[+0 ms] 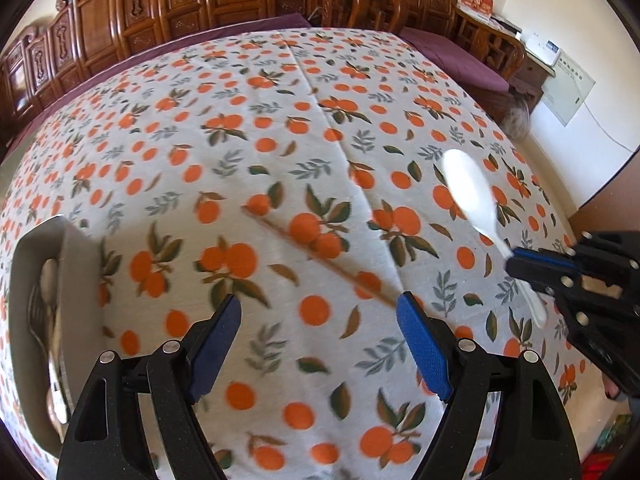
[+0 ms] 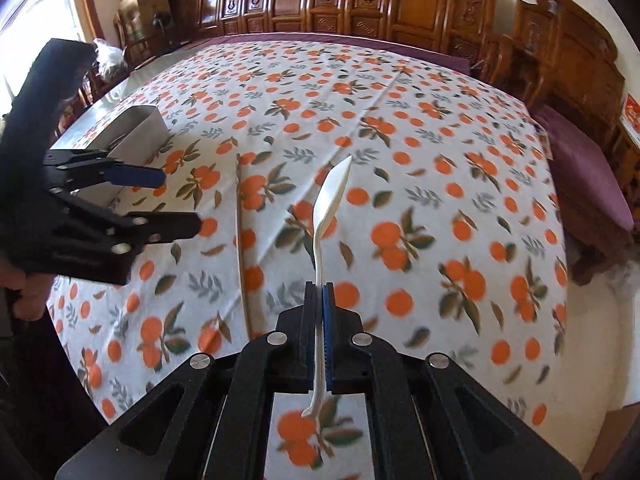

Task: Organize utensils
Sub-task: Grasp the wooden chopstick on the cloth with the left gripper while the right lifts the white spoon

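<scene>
Both hand-held grippers (image 1: 320,320) (image 2: 319,292) downward-tilted.

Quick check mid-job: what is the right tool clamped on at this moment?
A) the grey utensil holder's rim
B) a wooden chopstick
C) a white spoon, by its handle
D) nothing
C: the right tool is shut on the handle of the white spoon, its bowl raised above the tablecloth.

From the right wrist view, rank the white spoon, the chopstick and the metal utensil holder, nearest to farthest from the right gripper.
1. White spoon: clamped in the right gripper, bowl pointing away.
2. Chopstick: lying on the tablecloth just left of it.
3. Metal utensil holder: far left, behind the left gripper.
</scene>
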{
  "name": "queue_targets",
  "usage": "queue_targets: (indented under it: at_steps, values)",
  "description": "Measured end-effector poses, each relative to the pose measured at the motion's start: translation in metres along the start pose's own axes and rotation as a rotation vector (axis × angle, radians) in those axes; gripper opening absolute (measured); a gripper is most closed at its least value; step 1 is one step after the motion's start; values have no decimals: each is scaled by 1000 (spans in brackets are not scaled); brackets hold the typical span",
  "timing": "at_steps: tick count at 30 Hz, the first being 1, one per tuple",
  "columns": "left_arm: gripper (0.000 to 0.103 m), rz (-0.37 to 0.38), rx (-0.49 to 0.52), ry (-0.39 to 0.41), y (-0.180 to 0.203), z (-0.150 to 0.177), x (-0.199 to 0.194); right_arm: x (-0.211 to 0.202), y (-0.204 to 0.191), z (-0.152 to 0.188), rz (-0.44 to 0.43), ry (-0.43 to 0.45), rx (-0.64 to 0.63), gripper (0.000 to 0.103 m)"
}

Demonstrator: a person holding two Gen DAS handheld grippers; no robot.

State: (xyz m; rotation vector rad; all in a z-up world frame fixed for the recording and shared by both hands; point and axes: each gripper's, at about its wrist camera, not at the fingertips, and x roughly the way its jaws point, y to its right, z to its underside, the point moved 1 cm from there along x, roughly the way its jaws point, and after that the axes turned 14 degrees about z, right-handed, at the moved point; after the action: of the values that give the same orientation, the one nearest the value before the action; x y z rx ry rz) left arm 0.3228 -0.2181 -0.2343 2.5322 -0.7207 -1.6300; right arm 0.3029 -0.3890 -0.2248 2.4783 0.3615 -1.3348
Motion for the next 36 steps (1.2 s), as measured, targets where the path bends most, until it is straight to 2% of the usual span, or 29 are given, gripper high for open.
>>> queue_targets:
  at_steps: [6,12,15,18,24,27,29,32,36]
  values:
    - [77,-6,4,-43,14,-3,27,-7,17,20,20,3,53,4]
    - [77,-47,28,-76,22,-7,41,-8,26,26,22,11,92,4]
    - [76,-44,11,-94,23,-8,47,-8,30,29,22,13,110,4]
    - [72,-50,16,-104,25,-7,49,-8,30,30,21,12,115,4]
    - [58,-50,16,-119,26,-2,51,-12,29,31,18,18,118,4]
    - [44,-44,32,-119,24,1,47,-13,28,31,19,19,118,4]
    - [30,-38,34,-116,19,3,42,-14,27,31,16,17,117,4]
    - [17,-10,7,-116,10,4,37,-16,25,32,11,18,118,4]
    - [11,0,6,-122,5,7,33,-17,21,32,5,21,120,4]
